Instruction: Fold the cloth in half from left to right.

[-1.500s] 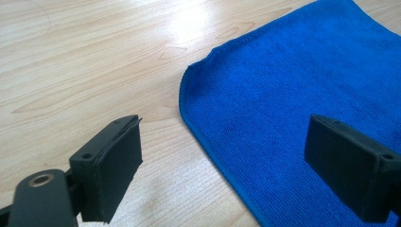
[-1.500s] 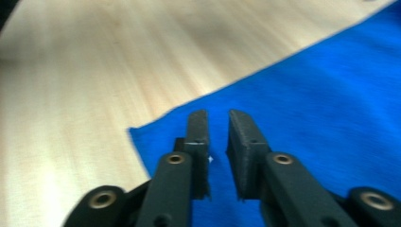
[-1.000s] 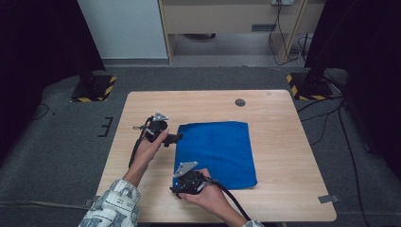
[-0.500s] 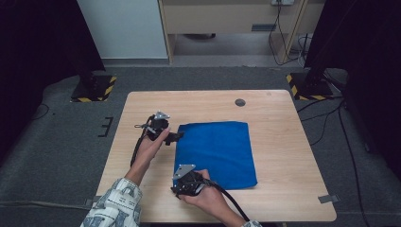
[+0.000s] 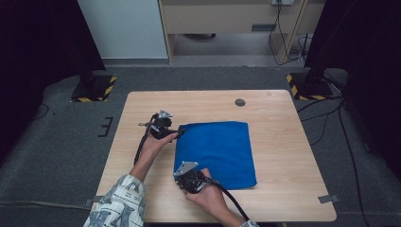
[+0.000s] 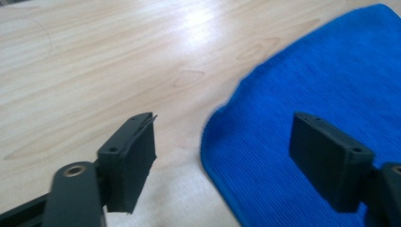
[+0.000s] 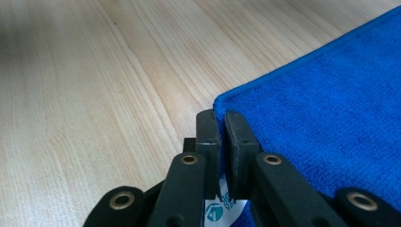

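High view: blue cloth [image 5: 216, 153] lies flat, middle of wooden table [image 5: 283, 142]. Left gripper [image 5: 176, 135] at far left corner, right gripper [image 5: 186, 181] at near left corner.

Left gripper view: jaws wide apart, cloth corner [image 6: 222, 142] between them, not pinched yet.

Right gripper view: jaws squeezed tight on cloth corner [image 7: 221, 106].

Step looks like grabbing both corners. Next: left jaws must close on corner, then lift and fold.

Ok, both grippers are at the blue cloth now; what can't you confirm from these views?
- Right gripper: jaws nearly shut at the blue cloth's near-left corner; the jaws hide whether fabric is pinched.
- Left gripper: open astride the cloth's far-left corner; whether a jaw touches it is unclear, and the edge is blurred.
- White label under the right jaws: mostly covered, unreadable.
- Small dark disc on the table: too small to identify.
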{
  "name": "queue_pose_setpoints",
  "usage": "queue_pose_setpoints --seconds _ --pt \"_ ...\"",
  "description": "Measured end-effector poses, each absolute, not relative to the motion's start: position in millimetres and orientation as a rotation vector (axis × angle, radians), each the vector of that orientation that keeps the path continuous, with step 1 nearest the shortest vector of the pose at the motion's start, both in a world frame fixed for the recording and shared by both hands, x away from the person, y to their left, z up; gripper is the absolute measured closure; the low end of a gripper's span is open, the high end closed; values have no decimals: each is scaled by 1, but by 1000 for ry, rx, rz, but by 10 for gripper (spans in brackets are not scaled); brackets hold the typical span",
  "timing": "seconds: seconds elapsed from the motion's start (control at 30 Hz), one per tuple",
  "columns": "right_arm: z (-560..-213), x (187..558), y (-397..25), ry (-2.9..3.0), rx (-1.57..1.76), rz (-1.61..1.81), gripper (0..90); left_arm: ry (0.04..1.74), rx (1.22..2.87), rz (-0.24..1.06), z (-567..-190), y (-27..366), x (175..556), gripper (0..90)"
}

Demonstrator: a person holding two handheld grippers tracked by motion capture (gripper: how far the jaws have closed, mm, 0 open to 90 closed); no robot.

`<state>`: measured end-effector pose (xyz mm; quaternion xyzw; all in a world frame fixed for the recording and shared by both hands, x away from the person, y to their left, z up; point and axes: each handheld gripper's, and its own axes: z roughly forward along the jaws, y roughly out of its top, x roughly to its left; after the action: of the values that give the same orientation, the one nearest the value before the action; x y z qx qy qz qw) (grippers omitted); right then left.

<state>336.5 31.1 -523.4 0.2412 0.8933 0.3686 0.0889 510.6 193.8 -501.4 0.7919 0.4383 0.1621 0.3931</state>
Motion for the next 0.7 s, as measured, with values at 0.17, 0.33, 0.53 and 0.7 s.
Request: queue_pose_setpoints --seconds 0.17,0.33,0.53,0.7 --pt "-524 335 32 2660 717 1109 860 1104 1997 451 -509 194 520 293" --pt "-524 337 31 2662 722 1115 858 1095 2016 465 -519 193 525 313" --pt "-524 336 31 2657 719 1120 861 1072 2048 460 -526 188 529 406" --pt "-522 336 30 2652 716 1129 862 1050 2078 439 -524 183 531 567"
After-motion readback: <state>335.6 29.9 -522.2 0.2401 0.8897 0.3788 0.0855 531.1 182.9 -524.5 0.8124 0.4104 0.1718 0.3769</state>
